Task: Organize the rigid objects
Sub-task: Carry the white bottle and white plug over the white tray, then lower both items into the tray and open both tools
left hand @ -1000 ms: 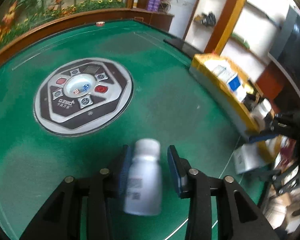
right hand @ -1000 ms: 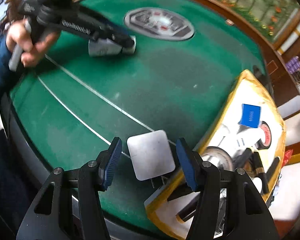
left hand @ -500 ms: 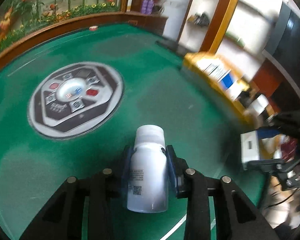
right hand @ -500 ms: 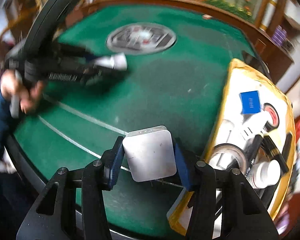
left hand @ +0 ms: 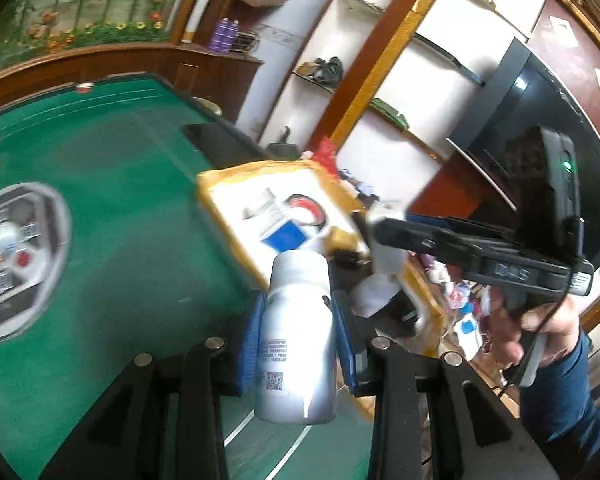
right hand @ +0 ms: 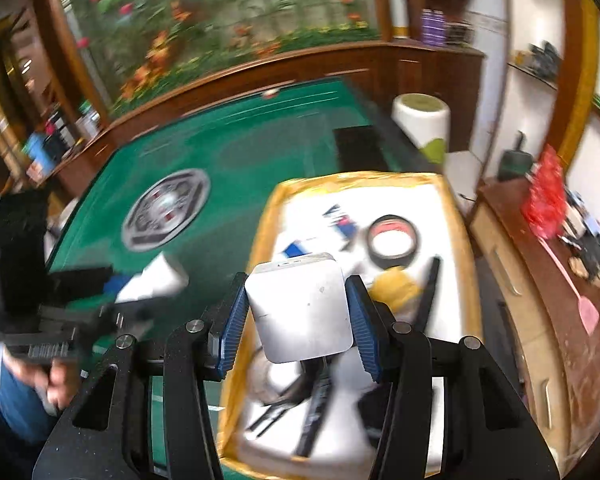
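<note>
My left gripper [left hand: 296, 336] is shut on a white bottle [left hand: 296, 340] with a screw cap and a printed label, held off the green table [left hand: 132, 216]. In the right wrist view my right gripper [right hand: 298, 312] is shut on a flat white square box [right hand: 302, 306], lifted over the near end of the yellow-rimmed tray [right hand: 266, 216]. The tray [left hand: 220, 184] also shows in the left wrist view, beyond the bottle. The right gripper [left hand: 384, 232] with its box crosses the right of the left wrist view. The left gripper's bottle [right hand: 156, 282] appears blurred at the left of the right wrist view.
The tray holds a tape roll [right hand: 392, 240], a blue card [left hand: 286, 238], a yellow lump [right hand: 394, 286], black pens [right hand: 428, 292] and more. A round control panel [right hand: 166, 208] sits mid-table. A paper roll [right hand: 420, 124] stands behind the tray. Shelves and a cluttered cabinet [right hand: 560, 280] lie right.
Both grippers closed on their objects, the left on the bottle and the right on the white box, lifted them off the table and swung toward the tray. The right gripper rolled upright.
</note>
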Action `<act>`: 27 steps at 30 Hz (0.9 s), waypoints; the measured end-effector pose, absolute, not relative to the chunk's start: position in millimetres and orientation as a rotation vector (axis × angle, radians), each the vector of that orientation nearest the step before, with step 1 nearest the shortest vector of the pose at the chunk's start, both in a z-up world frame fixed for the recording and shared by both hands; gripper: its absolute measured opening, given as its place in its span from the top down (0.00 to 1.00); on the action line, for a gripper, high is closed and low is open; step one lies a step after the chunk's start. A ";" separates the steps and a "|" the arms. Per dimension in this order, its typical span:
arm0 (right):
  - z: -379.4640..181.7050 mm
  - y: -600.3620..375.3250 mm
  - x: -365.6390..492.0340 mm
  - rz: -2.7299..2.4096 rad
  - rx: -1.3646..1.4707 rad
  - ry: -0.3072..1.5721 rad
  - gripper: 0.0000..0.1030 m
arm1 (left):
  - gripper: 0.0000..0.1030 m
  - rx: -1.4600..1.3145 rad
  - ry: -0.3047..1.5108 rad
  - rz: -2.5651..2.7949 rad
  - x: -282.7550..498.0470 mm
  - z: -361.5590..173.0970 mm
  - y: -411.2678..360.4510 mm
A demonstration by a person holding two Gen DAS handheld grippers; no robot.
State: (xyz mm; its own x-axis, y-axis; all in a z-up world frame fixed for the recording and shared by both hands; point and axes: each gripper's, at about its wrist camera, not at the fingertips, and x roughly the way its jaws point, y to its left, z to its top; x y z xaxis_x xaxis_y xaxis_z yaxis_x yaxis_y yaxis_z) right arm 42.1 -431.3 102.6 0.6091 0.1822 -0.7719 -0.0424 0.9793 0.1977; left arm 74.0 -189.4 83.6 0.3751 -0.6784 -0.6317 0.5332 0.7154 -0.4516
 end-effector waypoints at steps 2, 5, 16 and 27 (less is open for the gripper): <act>101.5 -445.2 46.8 0.098 0.184 0.904 0.53 | 0.67 -0.193 0.906 -0.799 76.6 80.2 -207.3; 95.5 -462.4 60.6 0.049 0.212 0.910 0.53 | 0.67 -0.180 0.924 -0.787 77.3 70.2 -231.7; 51.1 -487.0 123.3 -0.036 0.263 0.979 0.54 | 0.67 -0.105 0.915 -0.748 75.2 54.4 -262.2; 43.6 -493.4 146.1 -0.049 0.265 0.969 0.54 | 0.63 -0.063 0.887 -0.742 64.3 50.4 -267.2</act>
State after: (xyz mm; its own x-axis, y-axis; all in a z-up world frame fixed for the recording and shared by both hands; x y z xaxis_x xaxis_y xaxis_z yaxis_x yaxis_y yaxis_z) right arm 146.1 -493.4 43.6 0.5679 0.0765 -0.8195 0.1590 0.9667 0.2004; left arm 64.3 -267.2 50.4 0.4027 -0.6119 -0.6808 0.5619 0.7524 -0.3438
